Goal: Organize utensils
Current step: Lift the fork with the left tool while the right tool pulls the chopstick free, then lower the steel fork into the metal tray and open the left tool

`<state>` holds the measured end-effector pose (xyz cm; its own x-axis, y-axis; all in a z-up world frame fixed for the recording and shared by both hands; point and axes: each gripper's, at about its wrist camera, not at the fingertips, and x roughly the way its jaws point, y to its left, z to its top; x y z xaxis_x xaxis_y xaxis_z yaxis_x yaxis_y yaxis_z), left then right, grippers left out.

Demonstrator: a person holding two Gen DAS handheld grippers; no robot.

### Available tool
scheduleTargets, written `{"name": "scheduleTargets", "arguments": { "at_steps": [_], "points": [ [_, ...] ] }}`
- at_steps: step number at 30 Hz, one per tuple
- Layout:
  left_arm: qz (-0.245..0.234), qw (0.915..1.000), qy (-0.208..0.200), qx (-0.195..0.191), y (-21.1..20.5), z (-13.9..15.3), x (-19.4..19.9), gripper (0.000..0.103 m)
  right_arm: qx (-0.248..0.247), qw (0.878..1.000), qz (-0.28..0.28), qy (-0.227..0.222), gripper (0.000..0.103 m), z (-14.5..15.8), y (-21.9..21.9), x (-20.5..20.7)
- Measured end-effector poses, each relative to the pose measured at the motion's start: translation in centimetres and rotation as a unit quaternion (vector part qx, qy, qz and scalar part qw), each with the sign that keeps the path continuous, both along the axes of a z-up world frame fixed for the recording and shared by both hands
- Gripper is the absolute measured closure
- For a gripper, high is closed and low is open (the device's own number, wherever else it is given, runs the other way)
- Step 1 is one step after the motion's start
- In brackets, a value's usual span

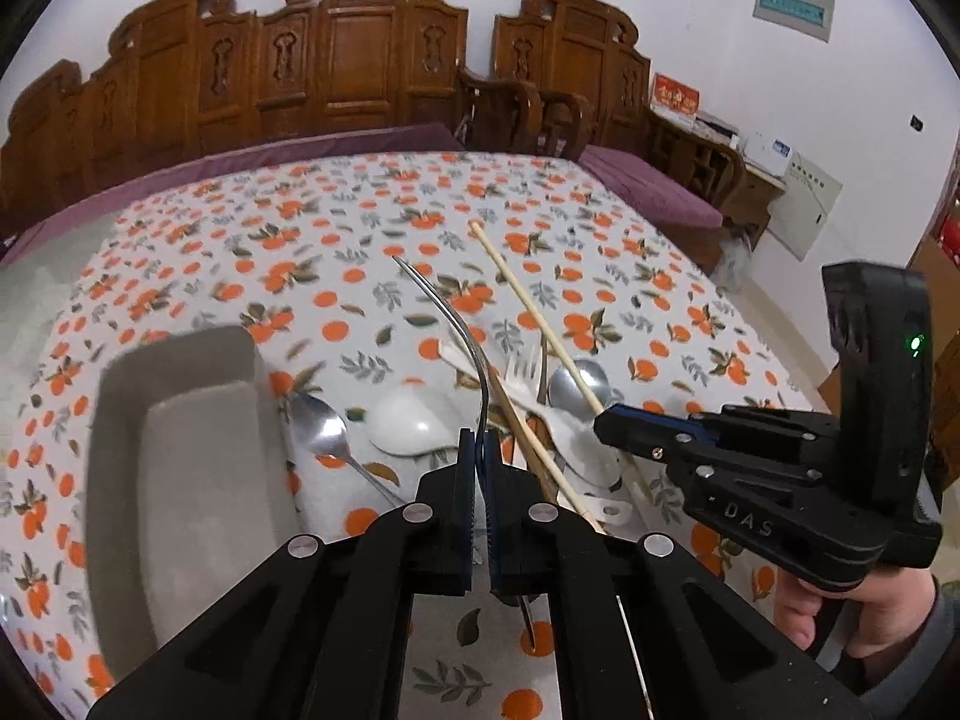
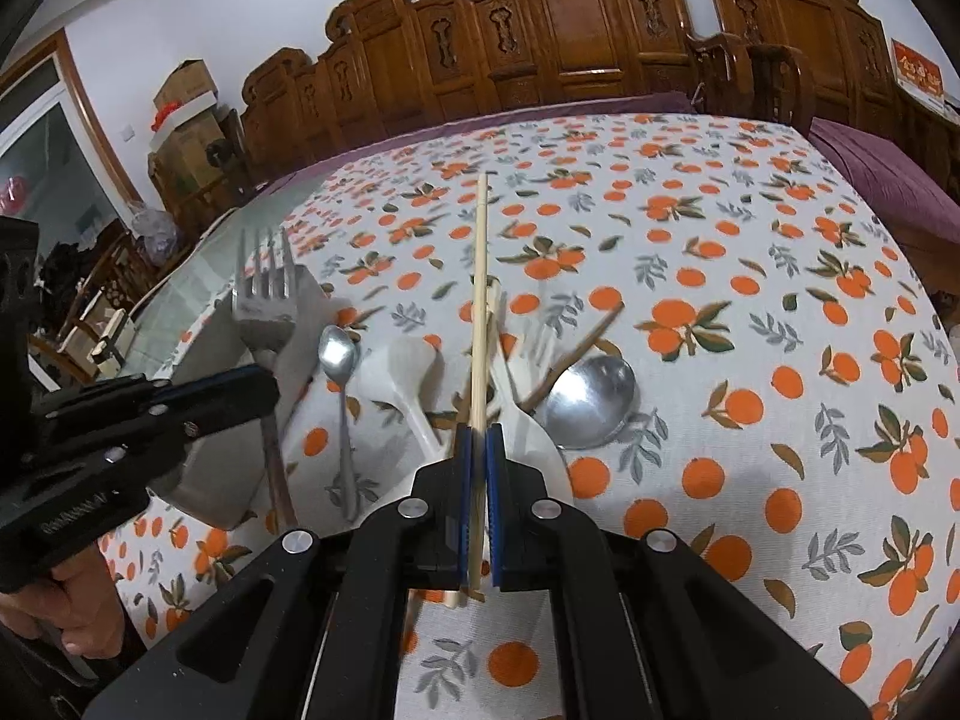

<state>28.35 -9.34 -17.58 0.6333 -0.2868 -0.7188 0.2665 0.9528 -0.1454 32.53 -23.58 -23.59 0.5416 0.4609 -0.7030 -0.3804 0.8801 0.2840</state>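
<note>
Utensils lie heaped on the orange-print tablecloth (image 2: pixel 720 276) in front of you, and each of your grippers already has one piece pinched.

Your left gripper (image 1: pixel 479 438) has its jaws pressed tight on the handle of a metal fork (image 1: pixel 456 324). From the left wrist camera the fork shows edge-on, curving up and away above the pile; from the right wrist camera its tines (image 2: pixel 267 264) stand up in front of the grey tray. The lower end of the handle sticks out beneath the jaws.

Your right gripper (image 2: pixel 478 432) is clamped on a light wooden chopstick (image 2: pixel 480 300), which runs straight ahead from between the blue pads (image 2: pixel 495 462), its tip raised over the cloth. A short stub of it shows below the jaws.

The grey tray (image 1: pixel 180 420) sits on the cloth to the left of the pile, just beside a small metal spoon (image 1: pixel 321 426). I cannot see anything in the part of it that shows.

On the cloth between tray and right gripper you have, left to right in the left wrist view: the small metal spoon, a white ceramic spoon (image 1: pixel 408 420), a white plastic fork (image 1: pixel 525 372), a dark wooden chopstick (image 1: pixel 528 438) and a large metal spoon (image 1: pixel 579 387). They overlap in the middle.

Carved wooden chairs (image 2: pixel 570 30) stand behind the table.
</note>
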Motion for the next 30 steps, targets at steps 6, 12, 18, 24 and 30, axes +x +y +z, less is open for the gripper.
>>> {"name": "scheduleTargets", "arguments": {
  "at_steps": [6, 12, 18, 24, 30],
  "points": [
    [0.016, 0.9996, -0.024, 0.001, 2.3, 2.9, -1.4, 0.101, 0.002, 0.999, 0.030, -0.020, 0.097, 2.2, 2.5, -1.3],
    [0.039, 0.9987, -0.029, 0.014, 5.8, 4.4, -1.9, 0.101, -0.004, 0.998, 0.057, -0.041, 0.097, 4.2, 5.2, -3.2],
    [0.045, 0.9982, -0.021, 0.034, 9.6, 4.3, -1.1, 0.101, 0.005, 0.997, 0.062, -0.052, 0.097, 5.1, 7.0, -4.6],
    [0.056, 0.9976, 0.007, 0.039, 13.1, 2.3, 0.1, 0.101, -0.004, 0.996, 0.067, -0.057, 0.097, 5.2, 9.4, -5.9],
    [0.062, 0.9951, 0.058, 0.050, 14.1, -2.1, 1.4, 0.101, -0.008, 0.996, 0.061, -0.058, 0.097, 5.4, 11.1, -5.6]
  ]
}}
